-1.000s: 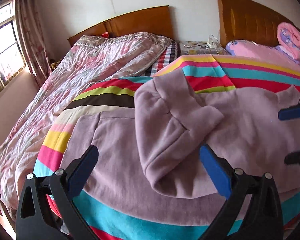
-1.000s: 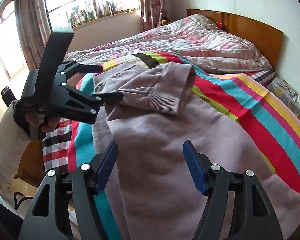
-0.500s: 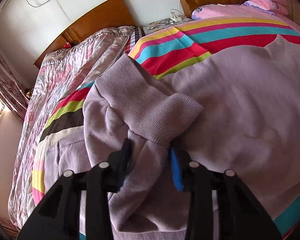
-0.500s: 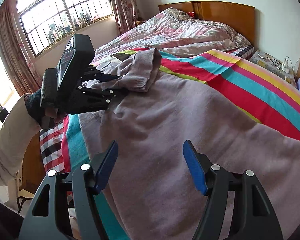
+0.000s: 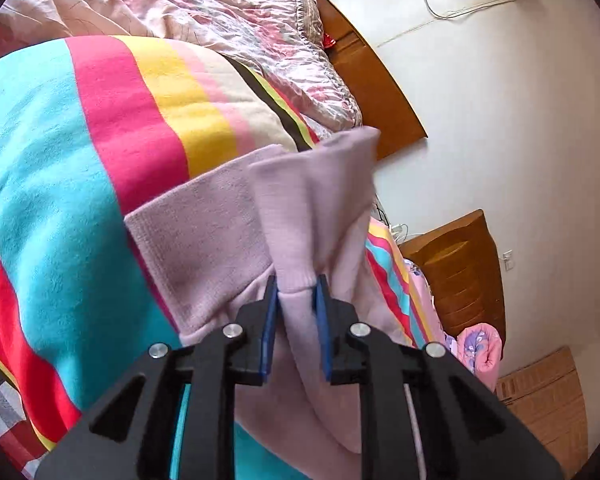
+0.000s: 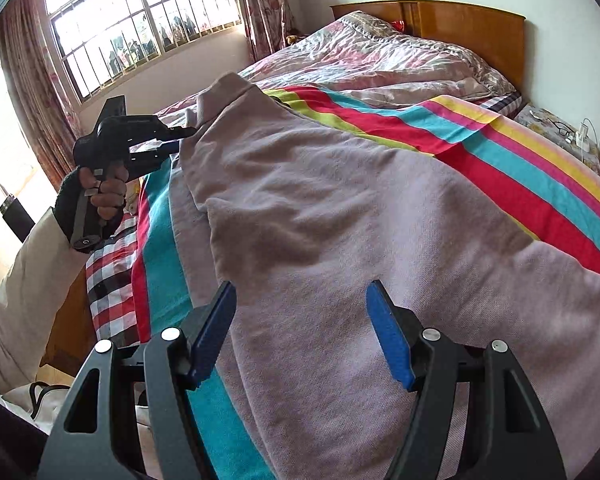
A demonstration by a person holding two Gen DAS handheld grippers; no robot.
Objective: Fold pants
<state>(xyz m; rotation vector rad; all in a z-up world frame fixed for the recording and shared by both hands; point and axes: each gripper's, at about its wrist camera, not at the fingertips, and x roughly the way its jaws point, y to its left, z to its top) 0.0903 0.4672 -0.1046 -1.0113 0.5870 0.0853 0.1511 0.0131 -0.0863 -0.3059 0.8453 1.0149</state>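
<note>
Pants point(image 6: 340, 220), lilac fleece, lie spread across the striped blanket point(image 6: 520, 168) on the bed. My left gripper point(image 5: 296, 300) has just been closing; its blue fingers point(image 5: 269, 332) now pinch a bunched fold of the pants at a ribbed cuff, the cloth rising from between them. My right gripper point(image 6: 300, 320) hangs just over the pants, fingers point(image 6: 388, 332) spread apart, nothing between them. Left hand point(image 6: 104, 188) wraps the grip at the bed's edge.

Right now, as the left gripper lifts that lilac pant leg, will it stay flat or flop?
Probably flop: the pants already bunch and drape between the left gripper fingers. The knit looks thick, so likely weighty, dragging the rest. The fuzzy striped blanket probably resists sliding.
</note>
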